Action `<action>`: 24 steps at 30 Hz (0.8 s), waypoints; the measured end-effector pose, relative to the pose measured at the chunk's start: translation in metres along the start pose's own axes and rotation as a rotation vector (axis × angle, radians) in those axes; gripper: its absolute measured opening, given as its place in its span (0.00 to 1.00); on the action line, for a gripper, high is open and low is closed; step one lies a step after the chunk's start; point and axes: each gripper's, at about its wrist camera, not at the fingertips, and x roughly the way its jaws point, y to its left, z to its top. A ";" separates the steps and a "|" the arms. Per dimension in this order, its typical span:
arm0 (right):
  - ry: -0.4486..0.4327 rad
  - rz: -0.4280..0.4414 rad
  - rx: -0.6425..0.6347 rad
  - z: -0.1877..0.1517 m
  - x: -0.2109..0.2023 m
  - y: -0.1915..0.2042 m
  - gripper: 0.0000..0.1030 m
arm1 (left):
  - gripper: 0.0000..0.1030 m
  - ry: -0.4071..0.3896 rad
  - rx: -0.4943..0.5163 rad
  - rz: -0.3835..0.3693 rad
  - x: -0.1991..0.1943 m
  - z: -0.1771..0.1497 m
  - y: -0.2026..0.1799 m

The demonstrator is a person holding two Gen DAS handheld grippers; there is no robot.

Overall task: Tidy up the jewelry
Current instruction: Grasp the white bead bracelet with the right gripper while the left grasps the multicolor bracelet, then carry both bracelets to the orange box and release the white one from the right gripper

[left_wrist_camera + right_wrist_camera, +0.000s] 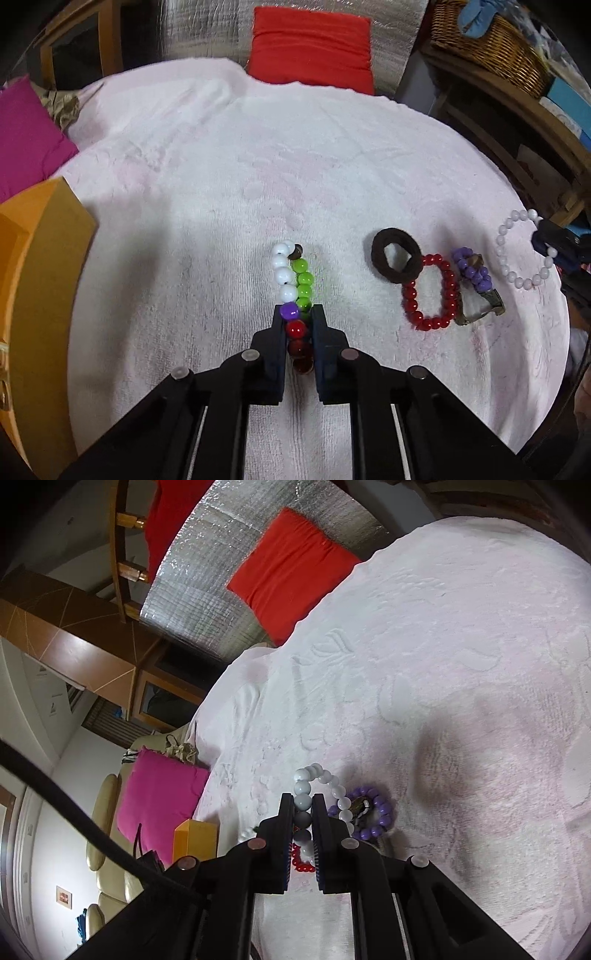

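left claw (297,314) grips the multicolored bracelet (291,280); right claw (303,805) grips the white bracelet (325,779).

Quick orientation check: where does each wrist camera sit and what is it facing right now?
Left wrist: on the left gripper, looking down at the pink towel; its fingers clamp the multicolour bead bracelet.
Right wrist: on the right gripper, tilted across the towel; fingers clamp the white bead bracelet.
Shared: red cushion, purple bead bracelet, red bead bracelet, orange box.
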 end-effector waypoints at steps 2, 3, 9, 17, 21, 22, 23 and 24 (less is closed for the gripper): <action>0.008 0.008 -0.011 -0.003 0.003 0.004 0.10 | 0.12 -0.017 0.005 0.000 -0.005 0.000 0.001; 0.011 0.009 -0.019 -0.005 0.005 0.007 0.10 | 0.12 -0.023 0.003 -0.003 -0.007 0.000 0.002; 0.034 0.021 -0.073 -0.015 0.014 0.023 0.10 | 0.09 -0.060 -0.005 -0.036 -0.026 -0.002 0.002; 0.047 0.020 -0.098 -0.025 0.020 0.034 0.10 | 0.09 -0.068 -0.017 -0.035 -0.039 -0.010 0.013; 0.051 0.012 -0.104 -0.030 0.022 0.036 0.10 | 0.09 -0.078 -0.020 -0.031 -0.047 -0.014 0.020; 0.053 0.011 -0.105 -0.029 0.022 0.036 0.10 | 0.09 -0.085 -0.019 -0.035 -0.050 -0.015 0.021; 0.054 0.011 -0.108 -0.030 0.023 0.037 0.10 | 0.09 -0.098 -0.019 -0.037 -0.054 -0.016 0.023; 0.054 0.016 -0.110 -0.030 0.023 0.038 0.10 | 0.09 -0.105 -0.018 -0.034 -0.057 -0.017 0.023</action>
